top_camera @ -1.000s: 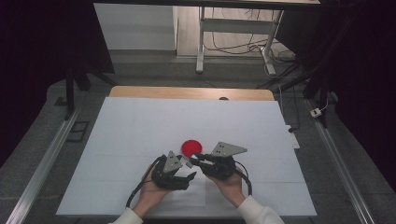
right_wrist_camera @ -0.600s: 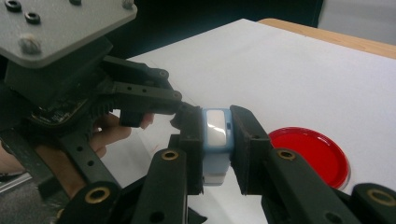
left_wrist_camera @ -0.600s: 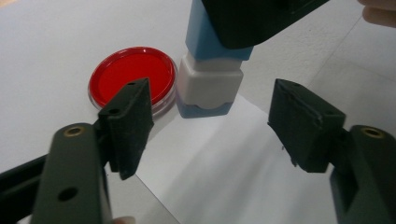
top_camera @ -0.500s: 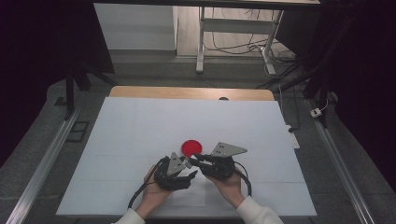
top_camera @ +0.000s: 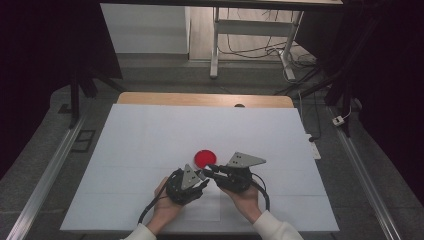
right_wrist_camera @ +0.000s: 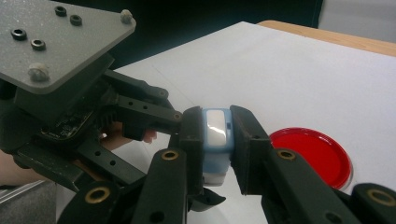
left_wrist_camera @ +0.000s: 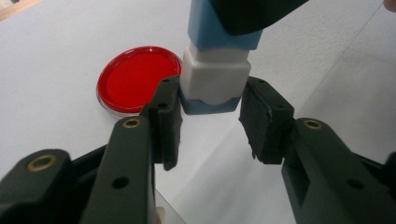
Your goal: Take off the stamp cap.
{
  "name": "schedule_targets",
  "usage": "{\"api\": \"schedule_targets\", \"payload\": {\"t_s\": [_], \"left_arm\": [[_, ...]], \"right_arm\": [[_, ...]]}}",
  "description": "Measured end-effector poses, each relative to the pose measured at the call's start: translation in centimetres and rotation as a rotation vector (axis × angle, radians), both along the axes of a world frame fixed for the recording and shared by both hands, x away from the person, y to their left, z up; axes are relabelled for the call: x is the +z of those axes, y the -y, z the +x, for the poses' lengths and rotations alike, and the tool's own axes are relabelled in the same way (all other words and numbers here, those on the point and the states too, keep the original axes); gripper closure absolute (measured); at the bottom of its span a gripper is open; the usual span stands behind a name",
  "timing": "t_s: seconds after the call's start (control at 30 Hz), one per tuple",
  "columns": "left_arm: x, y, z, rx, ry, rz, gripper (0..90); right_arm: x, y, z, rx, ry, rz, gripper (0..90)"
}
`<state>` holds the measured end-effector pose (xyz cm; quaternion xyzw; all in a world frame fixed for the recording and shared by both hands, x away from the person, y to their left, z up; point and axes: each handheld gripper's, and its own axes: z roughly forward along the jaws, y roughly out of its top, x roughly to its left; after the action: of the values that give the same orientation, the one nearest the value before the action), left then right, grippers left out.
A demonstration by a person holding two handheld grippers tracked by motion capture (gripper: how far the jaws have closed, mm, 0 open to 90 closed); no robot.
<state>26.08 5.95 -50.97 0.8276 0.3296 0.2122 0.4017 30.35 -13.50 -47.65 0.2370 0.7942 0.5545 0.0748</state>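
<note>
Hands come in from the bottom edge of the high view, close together near the lower middle of the frame, both over the white table [top_camera: 125, 150]. The right gripper [top_camera: 212, 170] points to the left of the frame, and its jaws are pinching a small blue and white block [right_wrist_camera: 215, 140]; in the right gripper view the block stands between both pads, with its light top face turned to the camera. The left gripper [top_camera: 200, 177] points to the upper right and meets it there. In the left gripper view its jaws are spread on both sides of the block's white lower part [left_wrist_camera: 215, 77]; one pad is just beside the block, maybe touching, the other is apart from it. The red round lid [top_camera: 204, 158] lies flat on the table just beyond both gripper tips, near the centre of the high view.
</note>
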Motion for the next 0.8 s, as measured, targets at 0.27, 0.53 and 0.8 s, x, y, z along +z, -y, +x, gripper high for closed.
{"api": "schedule_targets", "payload": {"t_s": [0.27, 0.53, 0.8], "left_arm": [[-0.02, -0.01, 0.02, 0.008, 0.003, 0.005, 62.5], [-0.06, 0.04, -0.04, 0.005, 0.006, 0.012, 64.0], [-0.14, 0.09, -0.03, -0.005, 0.001, 0.020, 64.5]], "right_arm": [[-0.10, 0.02, 0.06, -0.002, -0.010, 0.008, 75.1], [-0.11, 0.04, 0.06, -0.004, -0.011, 0.006, 75.1], [-0.13, -0.02, 0.06, -0.003, -0.011, -0.004, 75.1]]}}
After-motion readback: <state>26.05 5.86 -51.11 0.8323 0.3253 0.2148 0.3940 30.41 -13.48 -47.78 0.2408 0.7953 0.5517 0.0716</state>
